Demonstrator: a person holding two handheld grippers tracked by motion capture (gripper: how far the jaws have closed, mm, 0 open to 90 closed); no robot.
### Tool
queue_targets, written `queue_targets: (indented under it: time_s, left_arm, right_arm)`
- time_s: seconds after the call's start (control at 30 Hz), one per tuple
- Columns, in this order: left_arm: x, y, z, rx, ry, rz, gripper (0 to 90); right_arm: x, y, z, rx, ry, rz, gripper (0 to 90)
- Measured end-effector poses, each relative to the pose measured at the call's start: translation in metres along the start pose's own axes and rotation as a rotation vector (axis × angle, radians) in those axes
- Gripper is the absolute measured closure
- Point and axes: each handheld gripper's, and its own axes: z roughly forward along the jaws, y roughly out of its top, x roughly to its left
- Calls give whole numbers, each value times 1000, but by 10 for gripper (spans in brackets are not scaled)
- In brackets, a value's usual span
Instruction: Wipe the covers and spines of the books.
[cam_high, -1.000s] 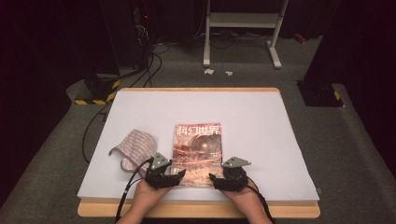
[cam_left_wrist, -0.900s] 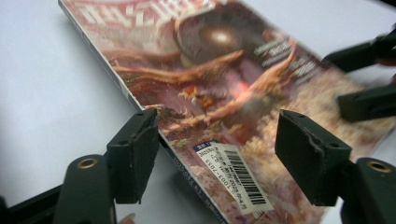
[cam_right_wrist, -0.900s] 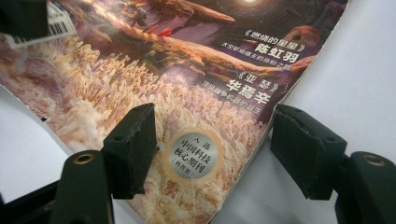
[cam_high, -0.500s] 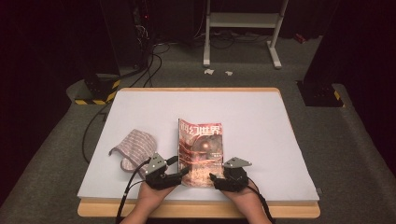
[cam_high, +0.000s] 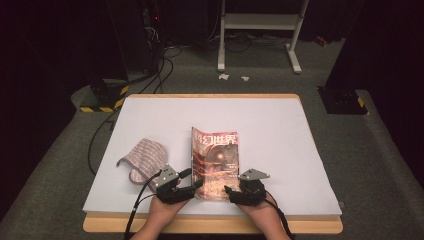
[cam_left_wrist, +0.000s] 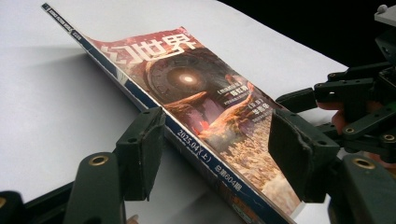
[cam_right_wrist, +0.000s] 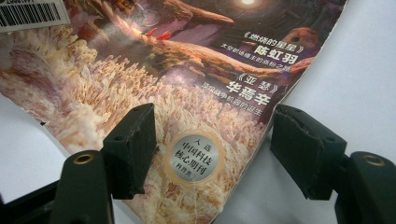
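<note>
Glossy magazine (cam_high: 215, 162), reddish cover, spine edge lifted.

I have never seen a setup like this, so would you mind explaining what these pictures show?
A person sits at a white table and holds a hand-held two-jaw gripper in each hand. One picture looks down from above; the other two come from cameras riding on the grippers, looking along their black jaws. A magazine and a striped cloth lie on the table. The left gripper straddles the magazine's raised spine edge; its jaws have just been closing, and the pads do not press yet. The right gripper stands open over the cover's near corner. Nothing is held.
</note>
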Motion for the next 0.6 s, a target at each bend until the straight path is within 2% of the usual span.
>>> queue_targets:
  time_s: [0.2, 0.27, 0.3, 0.33, 0.37, 0.4, 0.5, 0.6]
  left_arm:
    - [1, -4, -1, 4, 2, -32, 363]
    - [2, -4, -1, 10, -34, -64, 369]
    - [2, -5, 3, 54, -78, -75, 408]
    - [-1, -8, 8, 93, -91, -65, 398]
    - [-6, -11, 10, 100, -53, -20, 398]
    - [-8, -10, 10, 89, -30, 1, 402]
    - [-4, -4, 8, 91, -68, -27, 385]
    - [-2, -1, 5, 96, -66, -30, 371]
  right_arm:
    - [0, 0, 0, -2, -1, -1, 314]
    - [0, 0, 0, -2, -1, 0, 314]
    - [0, 0, 0, -1, -3, 2, 314]
    - [0, 0, 0, -2, -4, 4, 314]
    - [0, 0, 0, -2, -3, 5, 315]
    - [0, 0, 0, -2, -3, 4, 315]
    - [0, 0, 0, -5, -5, 1, 314]
    - [-1, 0, 0, -5, 4, 3, 314]
